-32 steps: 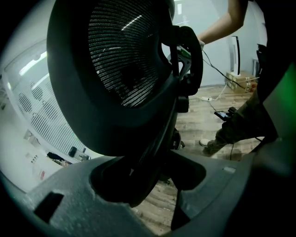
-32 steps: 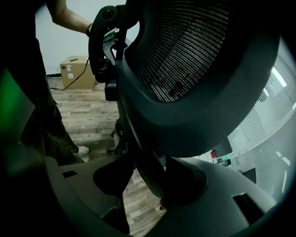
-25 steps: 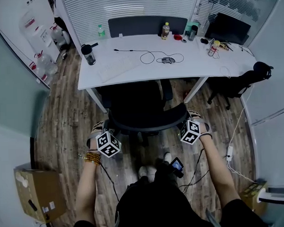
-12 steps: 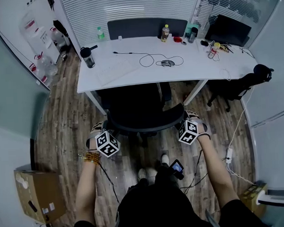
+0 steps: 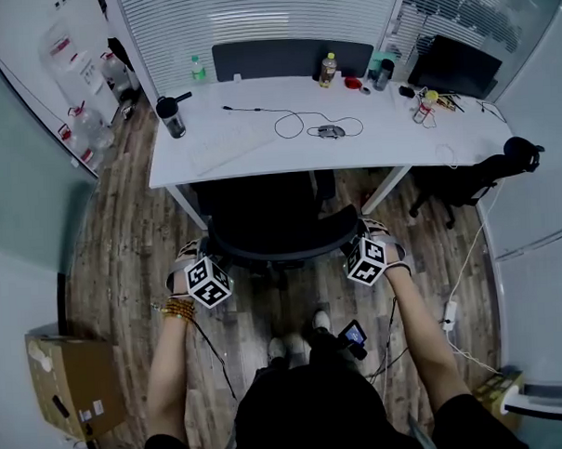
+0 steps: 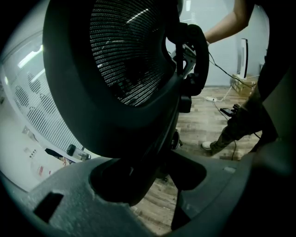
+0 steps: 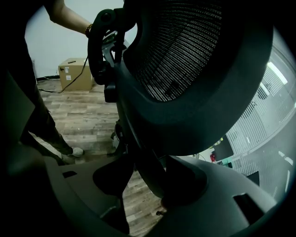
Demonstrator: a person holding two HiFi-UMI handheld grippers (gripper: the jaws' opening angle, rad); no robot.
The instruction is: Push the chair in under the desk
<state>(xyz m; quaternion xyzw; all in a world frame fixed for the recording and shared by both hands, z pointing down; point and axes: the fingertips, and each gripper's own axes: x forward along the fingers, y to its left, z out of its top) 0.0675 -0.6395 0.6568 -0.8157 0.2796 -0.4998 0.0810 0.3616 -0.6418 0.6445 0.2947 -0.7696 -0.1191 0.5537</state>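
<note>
Chair [image 5: 271,215] stands centre, seat partly beneath the white tabletop [image 5: 259,153], backrest toward the person. Left gripper [image 5: 209,273] is at the backrest's left edge, right gripper [image 5: 366,254] at its right edge. Each gripper view shows the dark backrest rim running between the jaws, which pinch it on both sides. Handling, as judged: stiff plastic frame with springy mesh, moderately heavy, probably rolling freely on the wood floor [image 5: 124,244]. It is likely to swivel or veer if one side is pushed harder. The rim is the sound hold, not the mesh; keep both sides level and push evenly toward the desk.
</note>
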